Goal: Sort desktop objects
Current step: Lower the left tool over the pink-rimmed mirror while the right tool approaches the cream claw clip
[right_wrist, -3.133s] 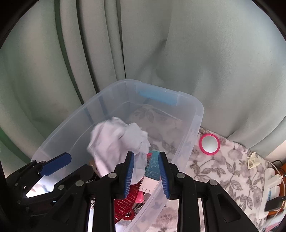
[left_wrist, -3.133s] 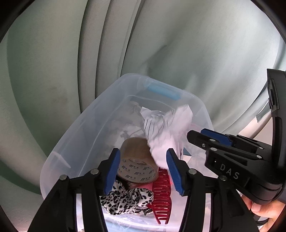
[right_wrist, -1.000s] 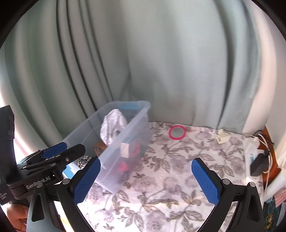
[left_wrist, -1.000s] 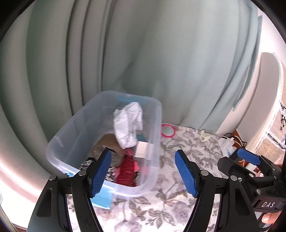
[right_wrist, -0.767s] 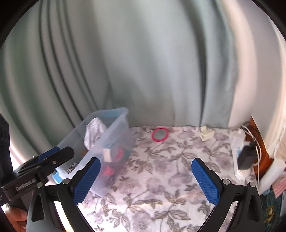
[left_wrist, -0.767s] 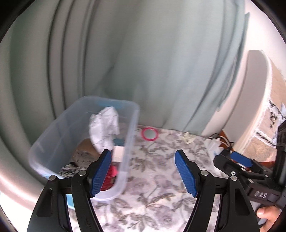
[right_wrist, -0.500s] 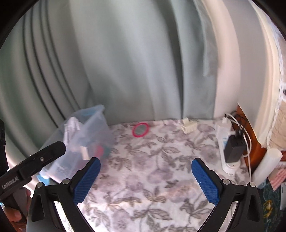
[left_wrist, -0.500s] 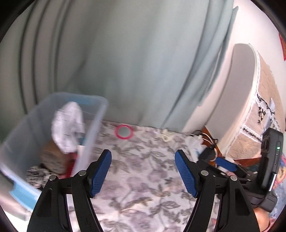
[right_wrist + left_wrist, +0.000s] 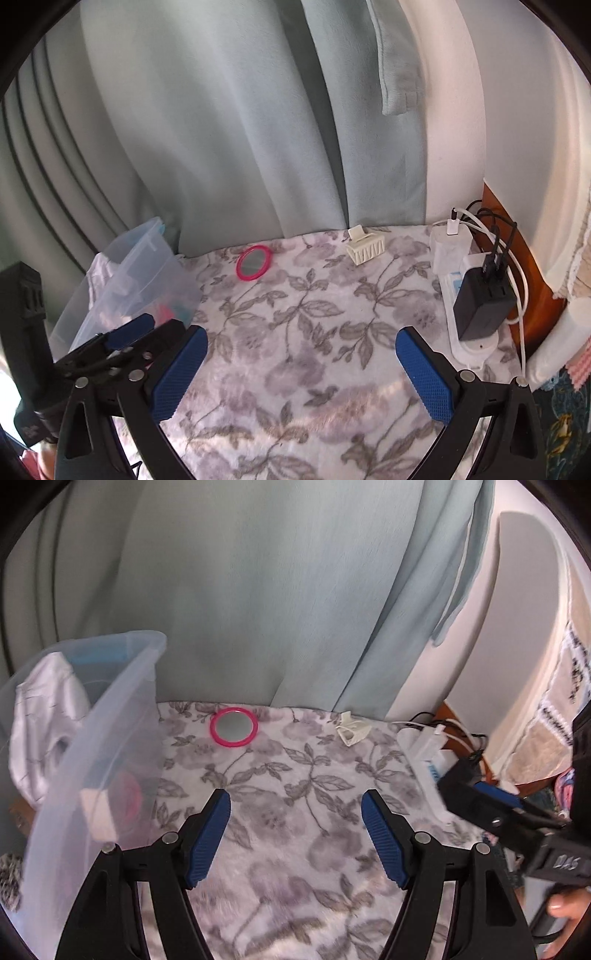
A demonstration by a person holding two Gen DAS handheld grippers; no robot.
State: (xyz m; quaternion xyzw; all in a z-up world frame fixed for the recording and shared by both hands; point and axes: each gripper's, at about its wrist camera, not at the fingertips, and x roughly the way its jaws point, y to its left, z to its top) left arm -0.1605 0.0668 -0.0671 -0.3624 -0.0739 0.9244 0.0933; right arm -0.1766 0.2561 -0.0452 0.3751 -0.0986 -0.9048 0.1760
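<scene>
The left gripper (image 9: 295,806) stands wide open and empty over the floral desk (image 9: 295,782). A clear bin (image 9: 110,746) is at left, a pink mirror (image 9: 234,727) near the middle.

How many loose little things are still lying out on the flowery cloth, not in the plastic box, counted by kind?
Pink round mirror: 1
Cream hair clip: 1
Total: 2, both lying on the floral cloth, apart from each other and outside the clear box. The chargers and power strip at the right edge are not counted.
</scene>
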